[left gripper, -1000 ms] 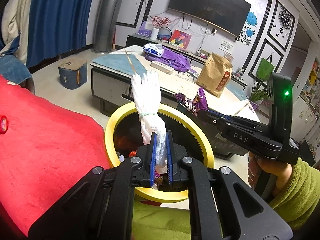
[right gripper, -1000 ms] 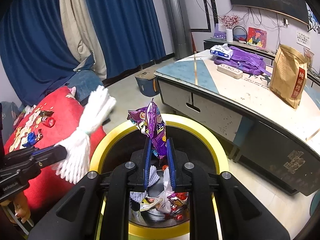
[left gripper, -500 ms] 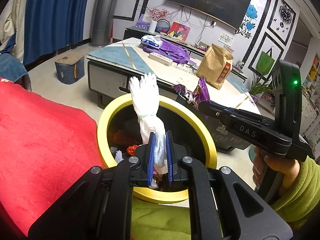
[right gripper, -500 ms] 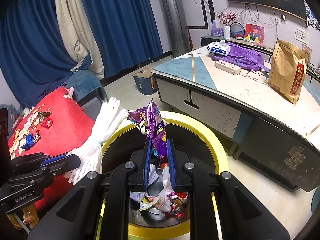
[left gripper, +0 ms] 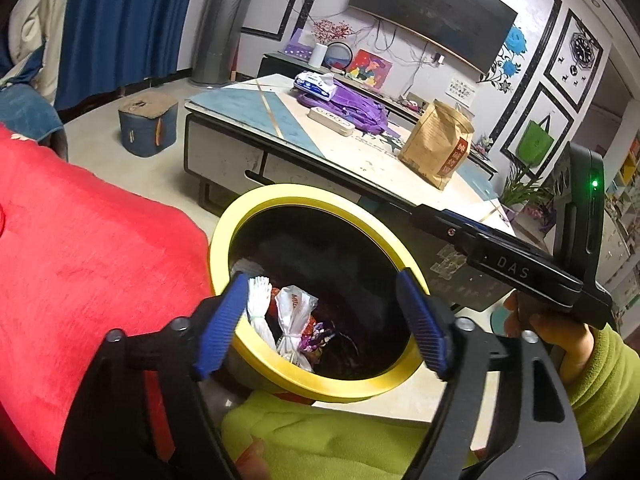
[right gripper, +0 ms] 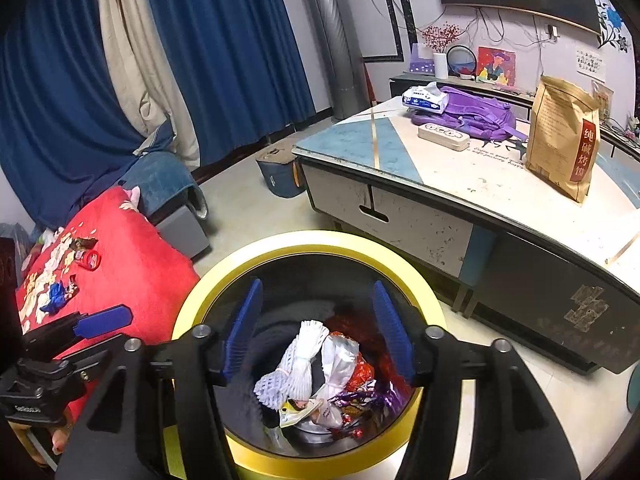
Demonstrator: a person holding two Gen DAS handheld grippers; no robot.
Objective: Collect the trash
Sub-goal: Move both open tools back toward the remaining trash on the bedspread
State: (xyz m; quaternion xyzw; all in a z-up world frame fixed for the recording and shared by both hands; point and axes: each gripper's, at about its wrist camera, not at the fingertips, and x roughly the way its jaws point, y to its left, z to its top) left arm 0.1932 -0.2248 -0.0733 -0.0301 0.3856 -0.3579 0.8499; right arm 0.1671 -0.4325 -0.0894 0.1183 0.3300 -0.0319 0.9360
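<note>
A round bin with a yellow rim (left gripper: 280,194) (right gripper: 316,238) stands on the floor below both grippers. Inside lie a white glove (left gripper: 258,300) (right gripper: 306,354), a purple wrapper (right gripper: 362,398) (left gripper: 316,336) and other wrappers. My left gripper (left gripper: 324,320) is open and empty over the bin's near rim. My right gripper (right gripper: 318,334) is open and empty above the bin's mouth. The right gripper's body (left gripper: 504,264) shows at the right in the left wrist view. A left fingertip (right gripper: 106,318) shows at the left in the right wrist view.
A red blanket (right gripper: 116,248) lies left of the bin, with small scraps (right gripper: 60,292) and a red cap (right gripper: 88,258) on it. A low table (right gripper: 404,216) behind the bin holds a brown paper bag (right gripper: 564,136), a purple bag (right gripper: 472,118) and a tissue pack (right gripper: 426,98). A blue stool (left gripper: 148,126) stands on the floor.
Both grippers have opened. The white glove has dropped from the left gripper and the purple wrapper from the right gripper; both now lie in the bin.
</note>
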